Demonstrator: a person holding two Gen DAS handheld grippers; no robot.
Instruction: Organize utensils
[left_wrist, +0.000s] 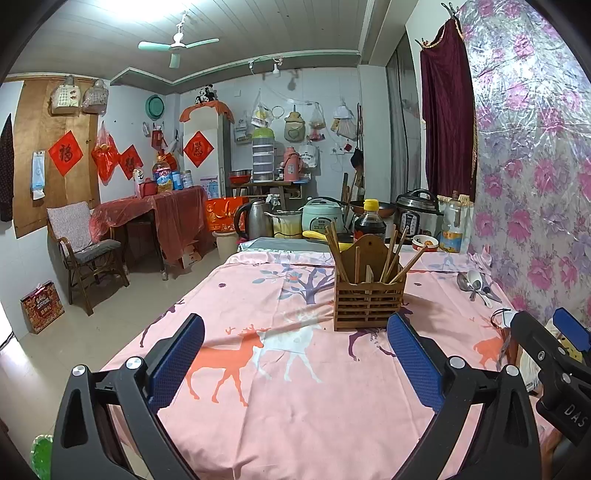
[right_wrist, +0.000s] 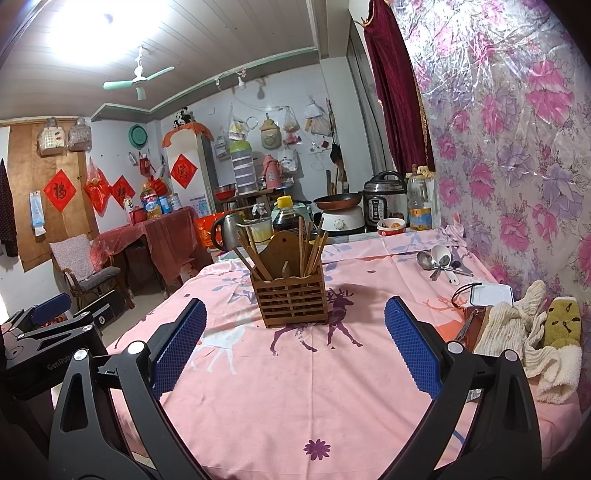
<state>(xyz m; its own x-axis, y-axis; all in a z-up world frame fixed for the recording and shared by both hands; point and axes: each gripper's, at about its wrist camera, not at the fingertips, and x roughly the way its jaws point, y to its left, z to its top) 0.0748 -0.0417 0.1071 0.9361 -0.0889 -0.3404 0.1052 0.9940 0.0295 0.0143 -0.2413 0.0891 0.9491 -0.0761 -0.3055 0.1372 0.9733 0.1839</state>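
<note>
The surface (right_wrist: 280, 406) under its pink deer cloth spreads before me. My left gripper (left_wrist: 295, 365) and right gripper (right_wrist: 295, 354) both hover with fingers (right_wrist: 181, 343) spread wide, gripping nothing. The wooden holder (right_wrist: 290, 295) stands upright mid-cloth, chopsticks (right_wrist: 310, 247) leaning inside. Spoons (right_wrist: 439, 260) lie well apart, near the floral wall.

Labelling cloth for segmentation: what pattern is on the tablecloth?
Pink tablecloth printed with deer, trees and small flowers; clearest in the right wrist view.
</note>
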